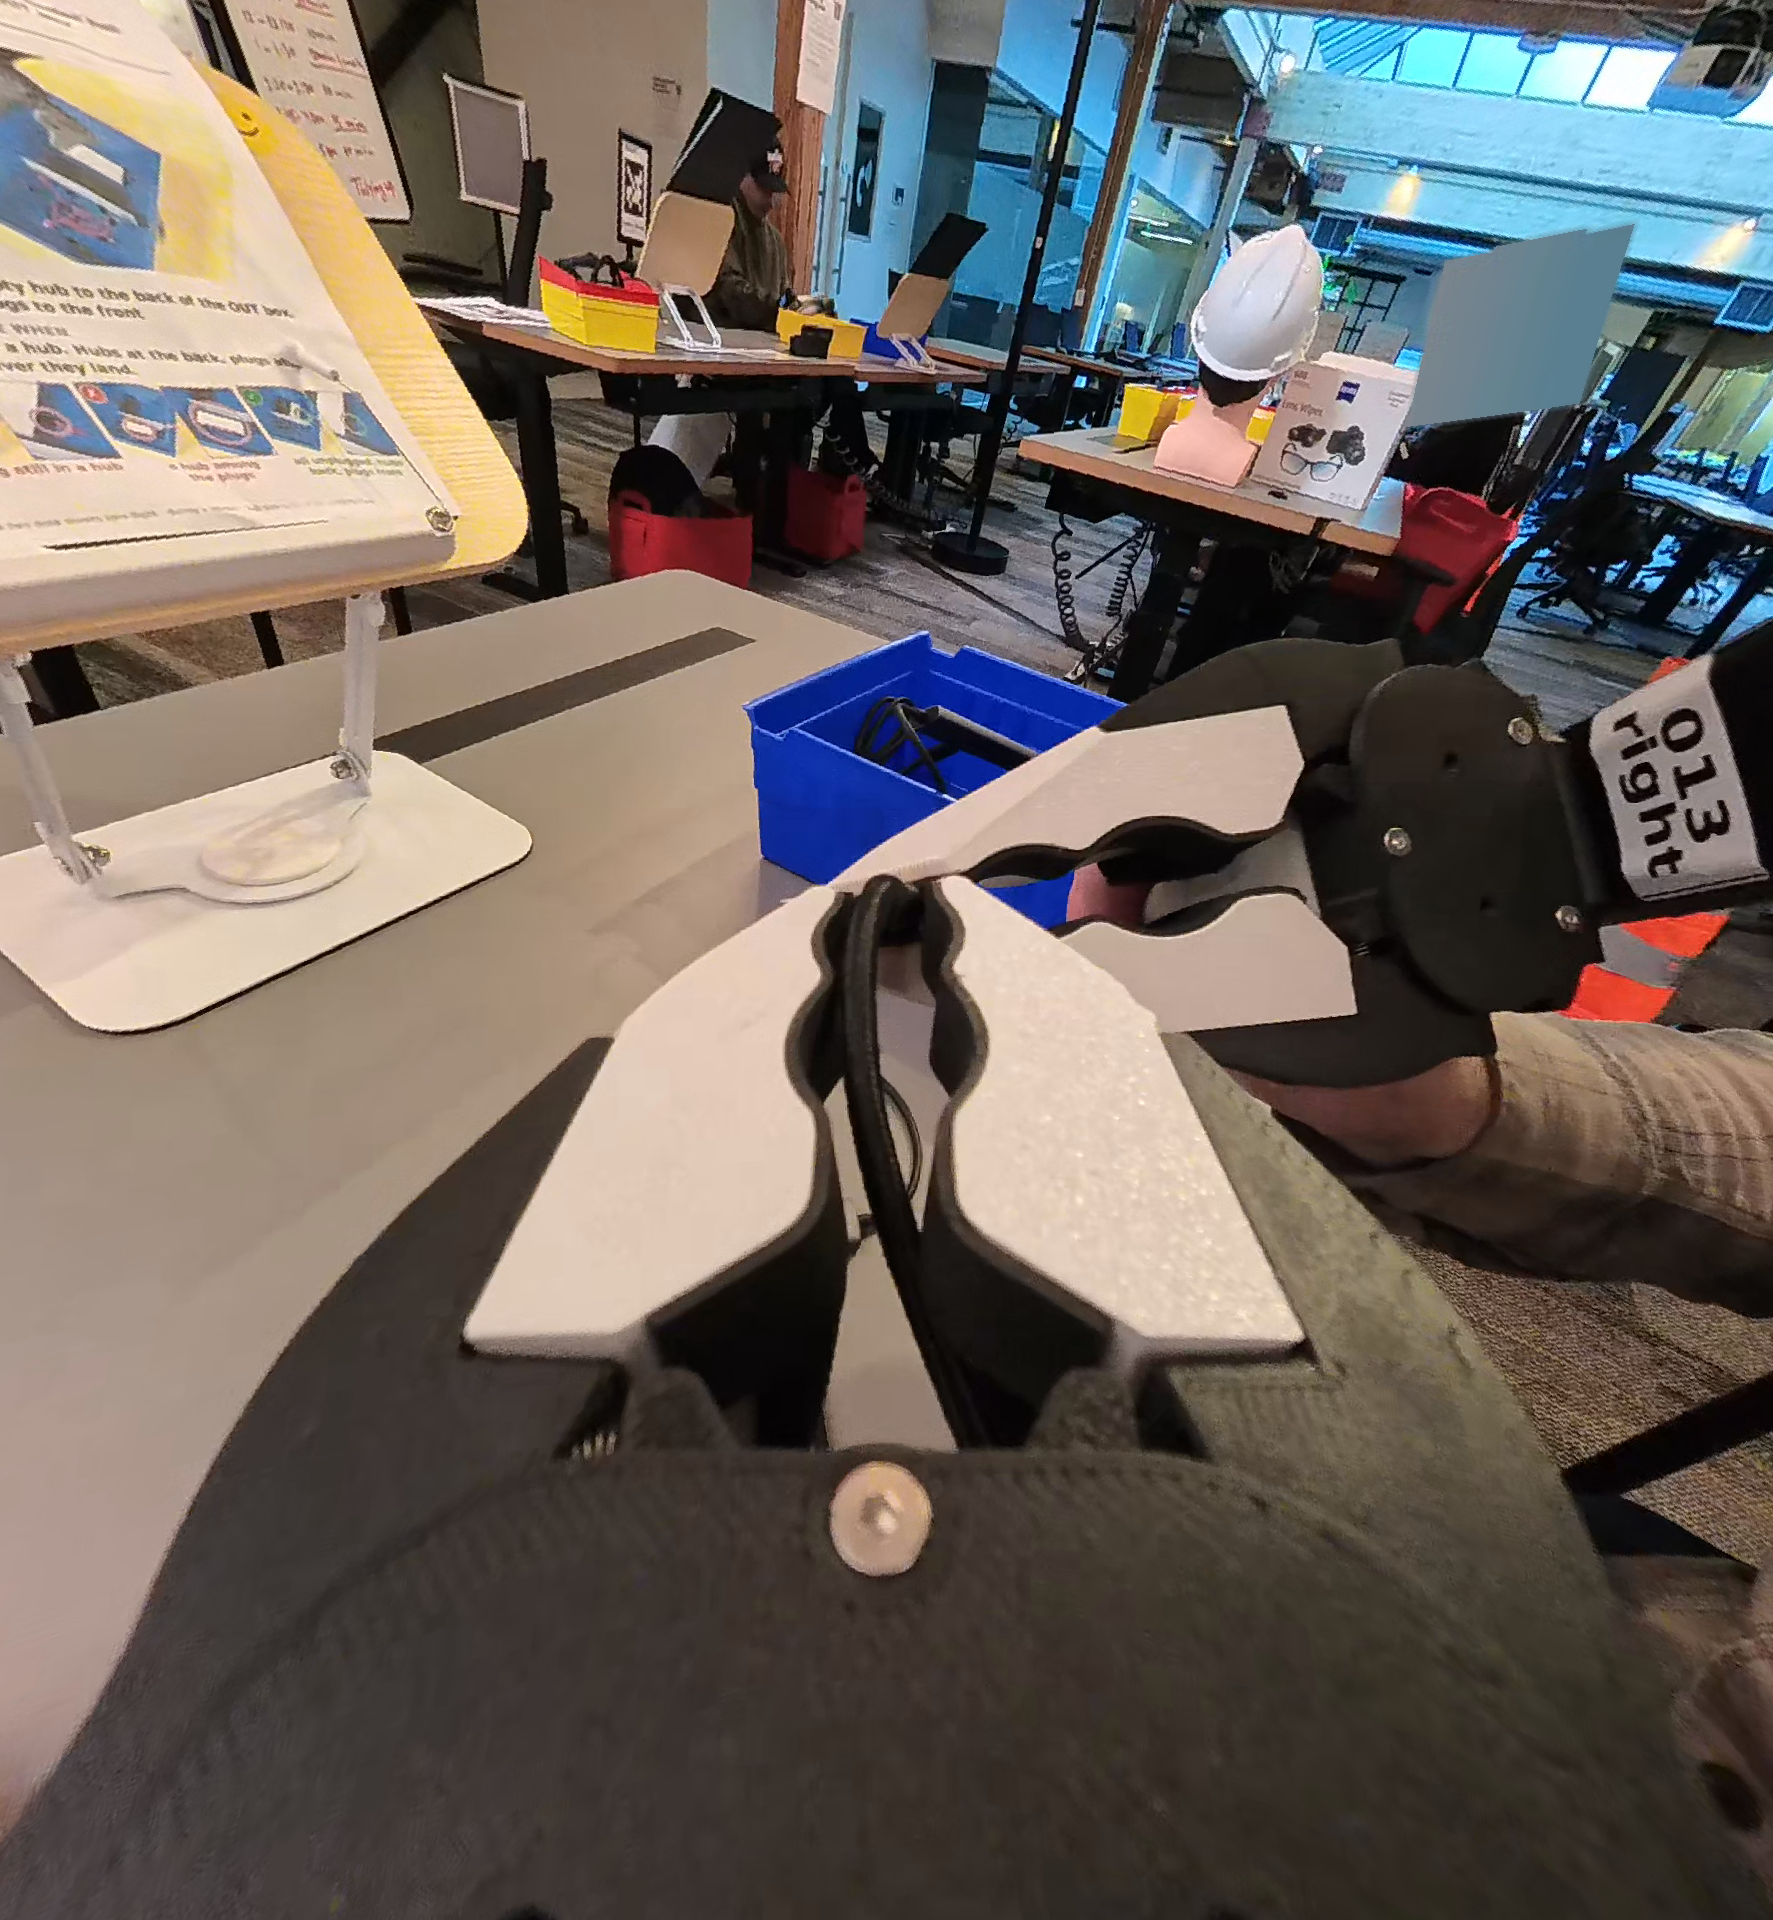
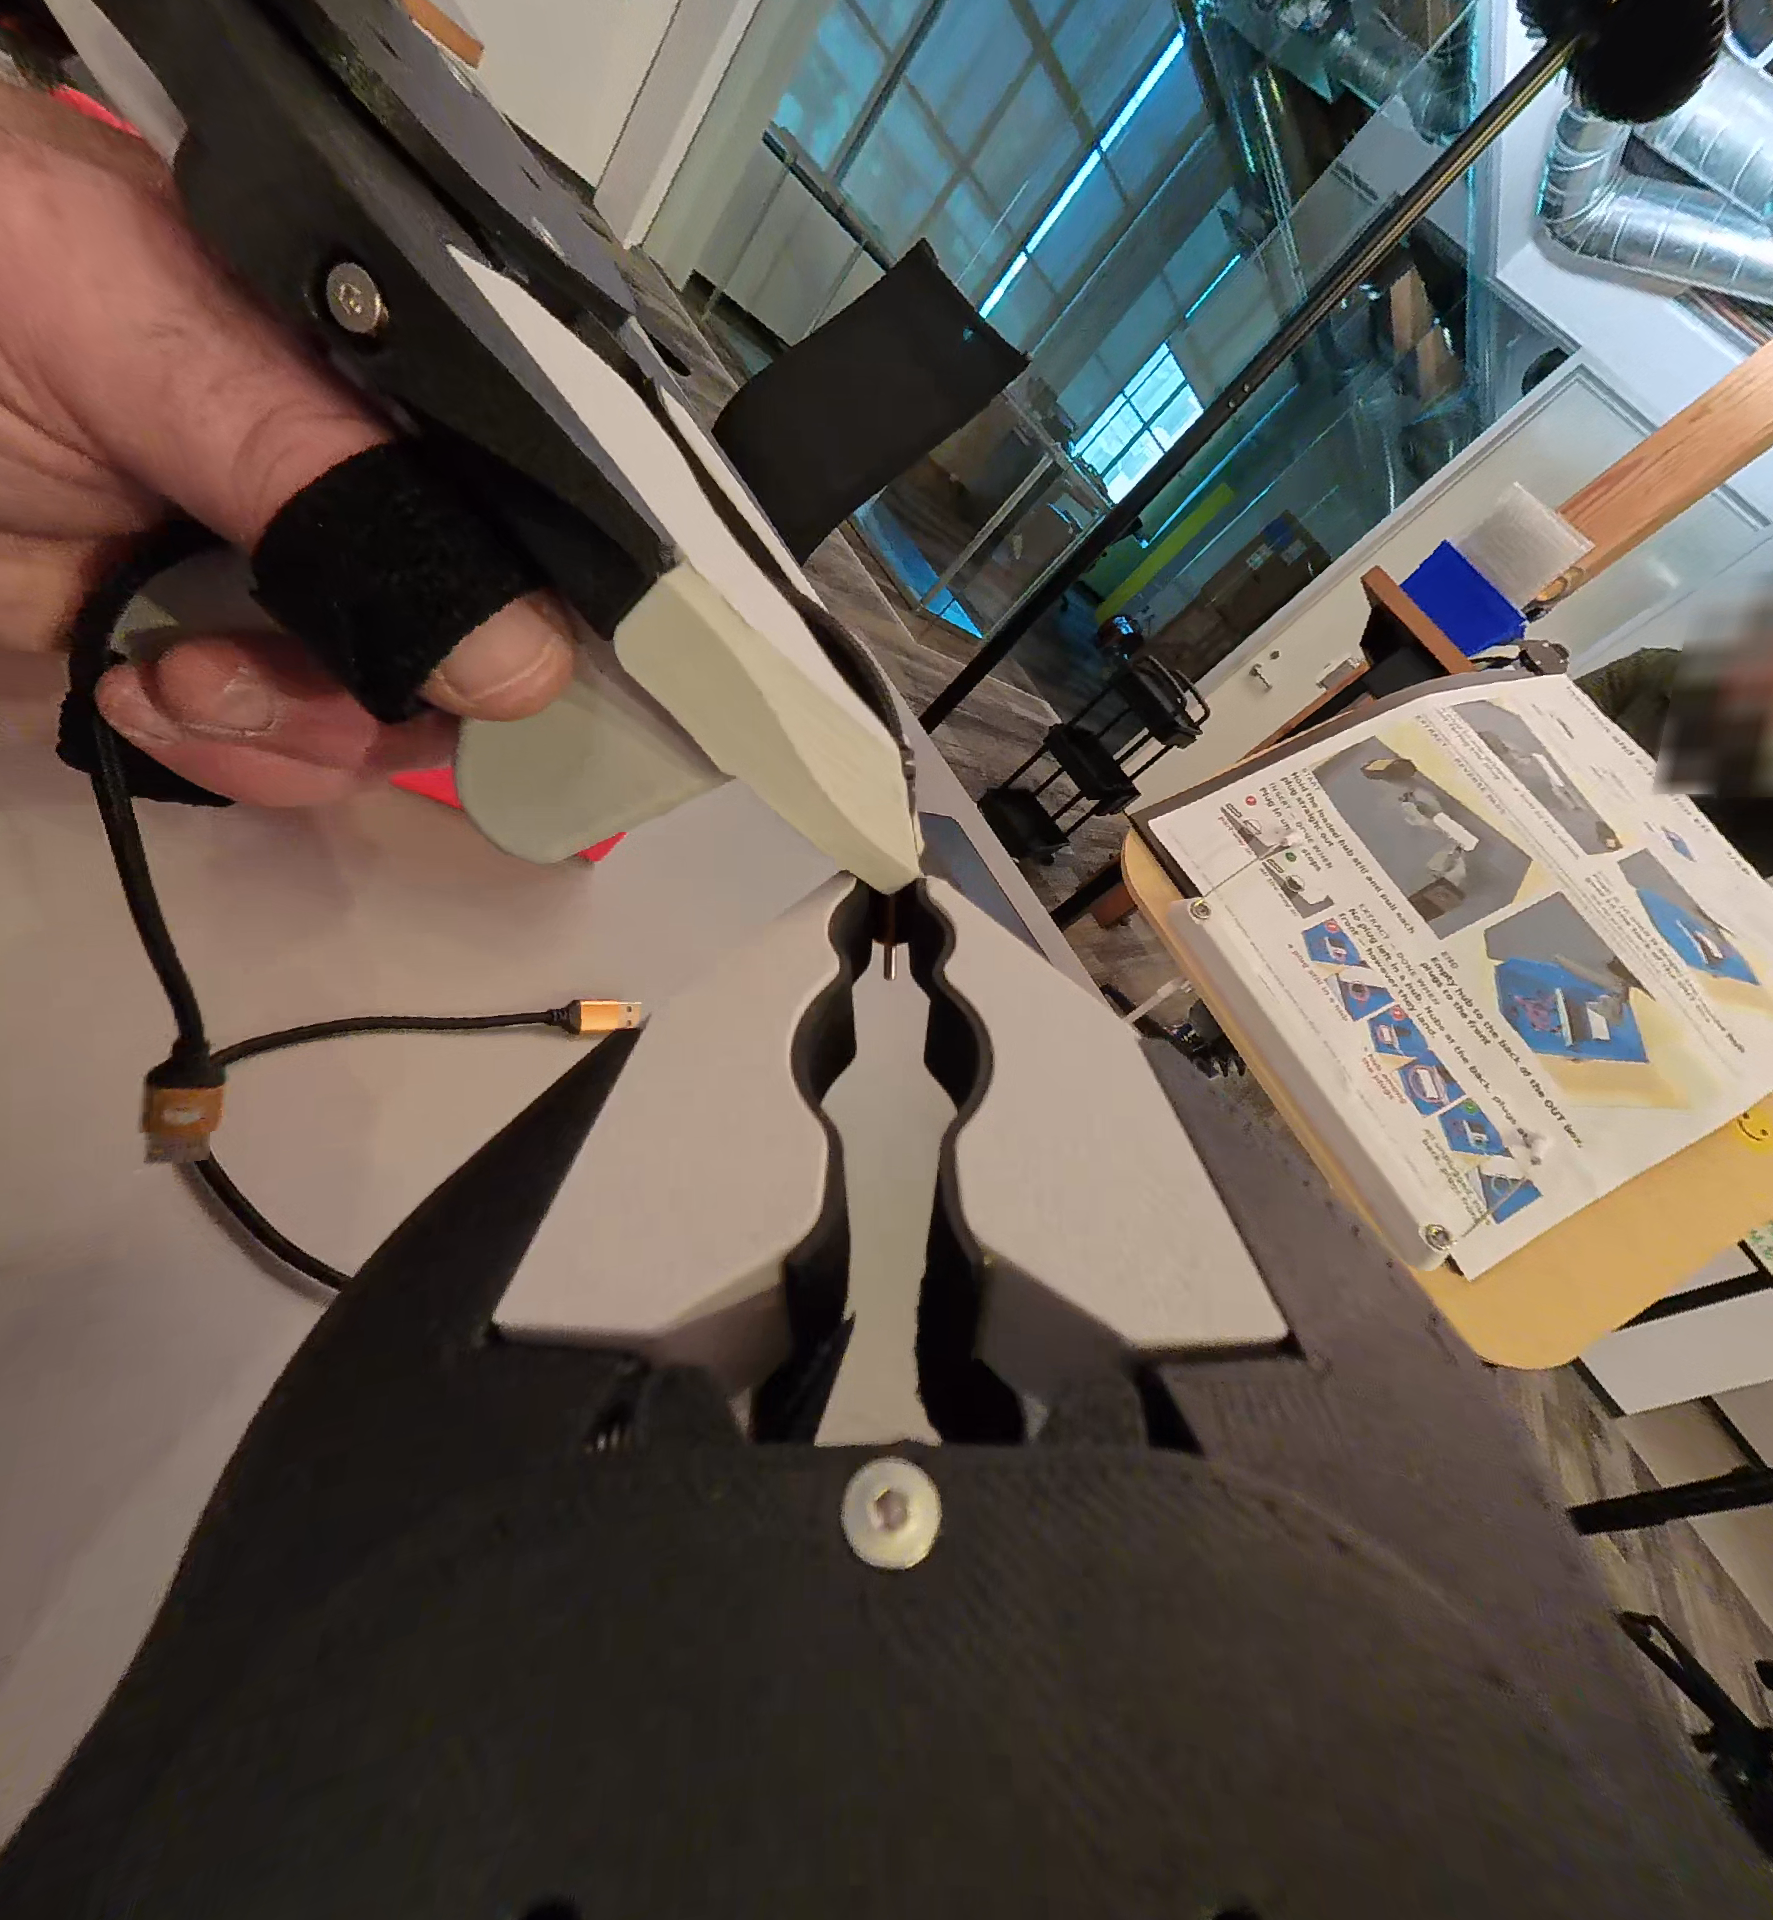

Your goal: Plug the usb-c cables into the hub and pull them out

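Left wrist view. TRAINEE: Where is the cable?

INSTRUCTOR: The black braided cable runs lengthwise down the throat of the left claw. That claw is closed to a narrow slit and pinches the cable just behind its end. Gripping close to the end probably keeps the limp cord from bending, so the tip can be aimed.

TRAINEE: And the tip itself?

INSTRUCTOR: See the right wrist view. A small metal plug sticks out into the front notch of the right claw. The two claws meet tip to tip, almost at right angles. The right claw is narrow, but whether its pads actually clamp the plug cannot be told.

TRAINEE: Why bring them together?

INSTRUCTOR: Judged from the pose, this is a hand-over or a re-grip, giving one claw a square hold on the plug for insertion.

TRAINEE: Where does the rest of the cable go?

INSTRUCTOR: It hangs from the hand holding the left claw and drops to a gold splitter block. From there a branch ends in a gold plug lying loose on the tabletop.

TRAINEE: Where is the hub?

INSTRUCTOR: Not identifiable. A blue bin just beyond the claws holds dark cords and a dark bar. A tilted sheet stand sits to the left, facing the operator.
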A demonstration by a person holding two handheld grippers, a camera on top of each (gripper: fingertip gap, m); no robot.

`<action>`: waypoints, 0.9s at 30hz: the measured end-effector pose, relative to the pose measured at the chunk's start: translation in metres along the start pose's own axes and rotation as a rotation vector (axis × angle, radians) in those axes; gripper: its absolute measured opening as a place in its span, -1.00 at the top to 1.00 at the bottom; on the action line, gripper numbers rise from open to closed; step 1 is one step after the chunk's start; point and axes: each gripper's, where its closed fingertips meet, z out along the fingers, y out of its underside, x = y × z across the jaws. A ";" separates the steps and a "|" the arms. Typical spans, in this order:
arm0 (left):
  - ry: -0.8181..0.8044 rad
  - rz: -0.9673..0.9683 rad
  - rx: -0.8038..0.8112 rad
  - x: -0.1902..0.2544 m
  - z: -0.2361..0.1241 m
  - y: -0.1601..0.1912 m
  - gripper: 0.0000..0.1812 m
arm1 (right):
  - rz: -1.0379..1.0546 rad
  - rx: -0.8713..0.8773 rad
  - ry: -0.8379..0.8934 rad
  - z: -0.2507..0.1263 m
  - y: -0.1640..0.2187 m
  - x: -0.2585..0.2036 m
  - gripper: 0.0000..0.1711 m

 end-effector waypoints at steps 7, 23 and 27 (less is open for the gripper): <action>-0.004 -0.042 0.030 -0.007 -0.008 -0.005 0.88 | 0.021 0.002 -0.005 -0.004 0.003 0.004 0.94; -0.050 -0.003 -0.011 -0.029 -0.049 0.008 0.88 | 0.390 -0.237 -0.129 -0.024 0.085 0.004 0.45; -0.054 0.006 -0.017 -0.029 -0.054 0.012 0.87 | 0.434 -0.364 -0.232 -0.026 0.109 -0.018 0.26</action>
